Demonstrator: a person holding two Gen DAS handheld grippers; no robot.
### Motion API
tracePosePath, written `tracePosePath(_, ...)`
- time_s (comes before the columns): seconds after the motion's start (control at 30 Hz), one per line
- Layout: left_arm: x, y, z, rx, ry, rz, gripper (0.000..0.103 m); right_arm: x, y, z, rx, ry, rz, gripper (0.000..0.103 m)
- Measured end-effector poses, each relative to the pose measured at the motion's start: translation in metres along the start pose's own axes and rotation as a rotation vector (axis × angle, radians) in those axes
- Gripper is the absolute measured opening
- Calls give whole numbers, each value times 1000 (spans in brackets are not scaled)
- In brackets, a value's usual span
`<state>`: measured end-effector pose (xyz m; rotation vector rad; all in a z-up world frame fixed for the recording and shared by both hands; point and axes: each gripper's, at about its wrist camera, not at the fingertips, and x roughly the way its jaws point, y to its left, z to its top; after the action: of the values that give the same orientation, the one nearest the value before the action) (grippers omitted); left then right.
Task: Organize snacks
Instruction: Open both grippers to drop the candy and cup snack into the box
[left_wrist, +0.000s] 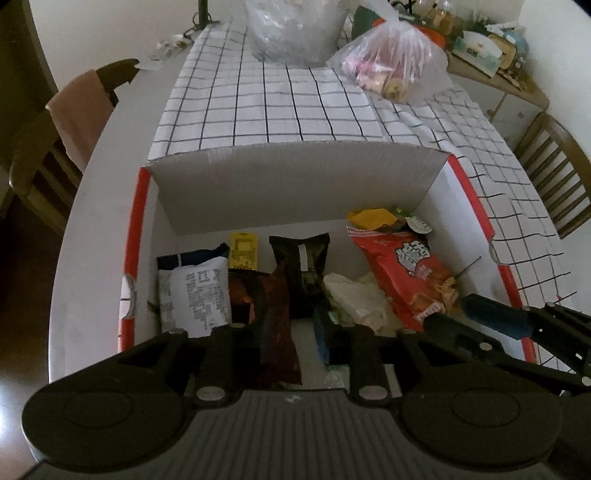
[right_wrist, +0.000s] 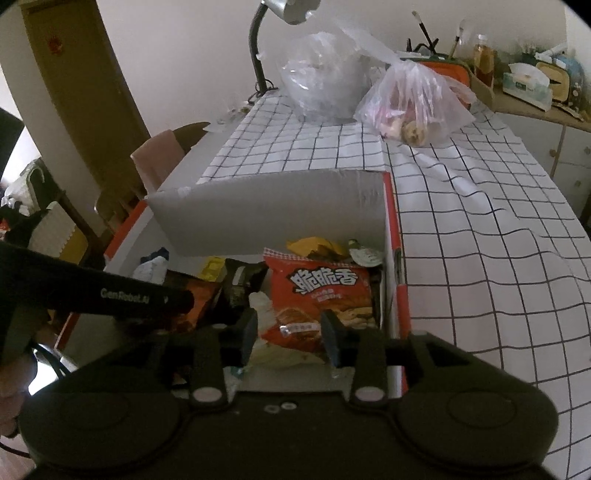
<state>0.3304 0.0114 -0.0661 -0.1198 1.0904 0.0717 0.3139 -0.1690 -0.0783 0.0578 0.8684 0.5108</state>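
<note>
Fingers (right_wrist: 251, 332), right: parted astride red snack packet (right_wrist: 317, 295), unclamped; left, part-open over dark wrapper (left_wrist: 277, 314); risk: packets snagging carton flap (right_wrist: 269, 210).

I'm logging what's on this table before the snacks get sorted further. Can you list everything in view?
Cardboard box: one, white inside with red edges, near end of the table, flap up.
Red snack bag: one, red, right side of the box.
White packet: one, white with print, left side of the box.
Dark wrappers: at least two, black and brown-red, middle of the box.
Yellow packets: two, by the box's far wall.
Plastic bags: two, clear, far end of the table.
Tablecloth: one, white with black grid.
Lamp: one, grey, far left.
Chairs: two, wooden, either side.
Left gripper: black, open, over the brown-red wrapper.
Right gripper: black, open, around the red snack bag.
</note>
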Motion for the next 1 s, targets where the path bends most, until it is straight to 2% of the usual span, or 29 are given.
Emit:
tracePosePath(0.17,-20,0,-10,14,-36,-14,31,-15,8,-1,-8,-27,-11,50)
tracePosePath(0.23,-28,2,-15,16,-58,-8,38,-23,12,-2,-16,-41,-9,55)
tracePosePath(0.3,-39,5,-20,11,-89,-8,57,-30,16,-3,-24,-54,-15,61)
tracePosePath(0.37,-48,7,-24,11,-121,-4,62,-38,20,-5,-29,-68,-17,66)
tracePosePath(0.43,-56,10,-27,13,-135,-3,62,-44,24,-5,-32,-79,-24,69)
tracePosePath(0.63,-75,17,-38,19,-182,-4,67,-61,35,-10,-43,-116,-47,88)
tracePosePath(0.73,-83,19,-45,21,-200,-13,68,-68,38,-13,-48,-132,-66,91)
tracePosePath(0.83,-91,21,-52,27,-214,-25,72,-74,41,-17,-46,-136,-73,100)
tracePosePath(1.0,-102,25,-65,30,-233,-46,81,-85,48,-25,-52,-156,-101,103)
